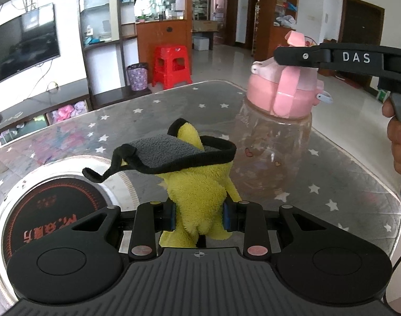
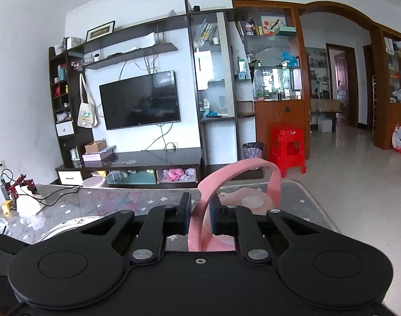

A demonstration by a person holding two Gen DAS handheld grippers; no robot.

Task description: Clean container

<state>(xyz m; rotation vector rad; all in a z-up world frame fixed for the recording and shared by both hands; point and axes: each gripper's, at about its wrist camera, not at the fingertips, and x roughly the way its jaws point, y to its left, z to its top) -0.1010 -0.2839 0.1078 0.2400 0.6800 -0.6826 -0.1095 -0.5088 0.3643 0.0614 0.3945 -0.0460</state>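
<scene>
A clear plastic bottle [image 1: 273, 144] with a pink lid [image 1: 282, 89] stands upright on the star-patterned table [image 1: 332, 184], right of centre in the left wrist view. My left gripper [image 1: 199, 217] is shut on a yellow and grey cloth [image 1: 197, 181], held just left of the bottle. My right gripper [image 2: 200, 214] is shut on the bottle's pink carry strap [image 2: 208, 192]; the pink lid [image 2: 242, 200] shows just beyond its fingers. The right gripper also shows in the left wrist view [image 1: 300, 56], above the lid.
A round induction cooker [image 1: 42, 216] lies on the table at the left. Cables and a small white box [image 2: 29, 205] sit at the table's far left. A red stool [image 2: 287, 147], a bin [image 2: 253, 151] and a TV cabinet [image 2: 129, 166] stand beyond the table.
</scene>
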